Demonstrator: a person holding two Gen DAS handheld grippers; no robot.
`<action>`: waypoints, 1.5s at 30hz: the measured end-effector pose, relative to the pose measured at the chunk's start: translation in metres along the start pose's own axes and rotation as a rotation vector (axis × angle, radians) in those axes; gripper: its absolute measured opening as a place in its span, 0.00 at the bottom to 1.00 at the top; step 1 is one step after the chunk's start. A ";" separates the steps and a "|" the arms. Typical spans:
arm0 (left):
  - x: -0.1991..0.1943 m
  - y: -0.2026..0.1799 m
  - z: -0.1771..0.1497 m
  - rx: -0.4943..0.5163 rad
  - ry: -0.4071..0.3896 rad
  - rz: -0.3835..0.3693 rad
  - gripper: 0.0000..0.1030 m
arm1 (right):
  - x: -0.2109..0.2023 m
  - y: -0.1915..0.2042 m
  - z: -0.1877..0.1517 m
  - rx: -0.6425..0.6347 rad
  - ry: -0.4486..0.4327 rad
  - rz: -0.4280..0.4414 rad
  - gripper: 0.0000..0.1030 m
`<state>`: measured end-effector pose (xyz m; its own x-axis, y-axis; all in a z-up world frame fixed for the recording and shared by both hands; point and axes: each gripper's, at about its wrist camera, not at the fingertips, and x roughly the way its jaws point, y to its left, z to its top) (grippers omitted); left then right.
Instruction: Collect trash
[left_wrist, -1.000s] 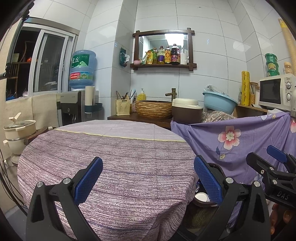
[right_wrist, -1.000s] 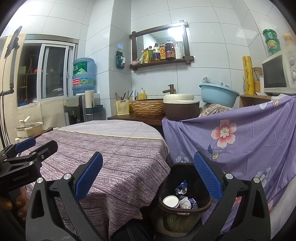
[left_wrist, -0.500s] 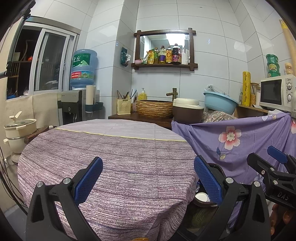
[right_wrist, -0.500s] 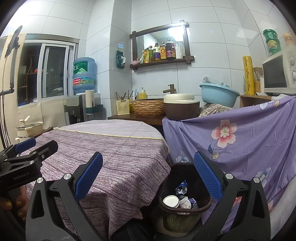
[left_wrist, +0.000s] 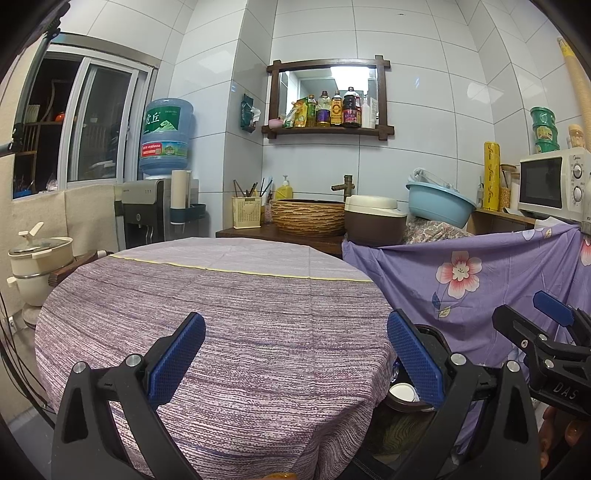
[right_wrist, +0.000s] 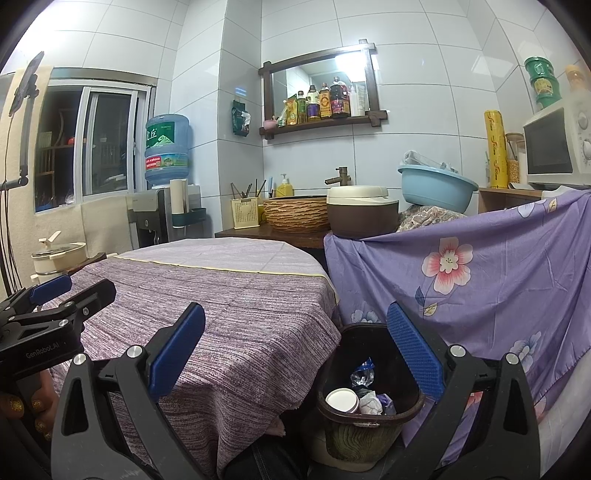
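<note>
Since both grippers, left gripper (left_wrist: 295, 354) and right gripper (right_wrist: 295, 350), hang spread and empty, the trash (right_wrist: 356, 395) already sits in the bin (right_wrist: 369, 415) beside the table (right_wrist: 221, 295); scan the cloth before finishing.

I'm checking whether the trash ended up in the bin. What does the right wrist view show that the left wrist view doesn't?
Only the right wrist view looks into the dark bin: a white cup, crumpled paper and a clear wrapper lie inside. It also shows the left gripper at its left edge.

Only the left wrist view shows the right gripper at its right edge; there the bin is mostly hidden behind a finger, with just the cup peeking out.

Both show the purple-clothed round table with nothing on it, the floral cloth, and open, empty jaws.
</note>
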<state>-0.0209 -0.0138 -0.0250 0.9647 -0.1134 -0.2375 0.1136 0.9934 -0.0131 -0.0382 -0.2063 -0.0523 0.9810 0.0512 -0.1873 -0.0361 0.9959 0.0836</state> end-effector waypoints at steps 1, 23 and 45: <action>0.000 0.000 0.000 0.000 0.001 0.000 0.95 | 0.000 0.000 0.000 0.000 0.000 0.000 0.94; -0.001 0.001 0.000 0.002 -0.003 -0.003 0.95 | 0.000 0.000 0.001 0.001 0.001 -0.001 0.94; 0.002 0.001 0.002 0.001 0.004 -0.003 0.95 | -0.001 0.001 0.000 0.002 0.002 0.000 0.94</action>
<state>-0.0187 -0.0126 -0.0239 0.9634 -0.1164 -0.2415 0.1167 0.9931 -0.0132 -0.0393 -0.2055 -0.0522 0.9805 0.0514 -0.1896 -0.0357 0.9957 0.0853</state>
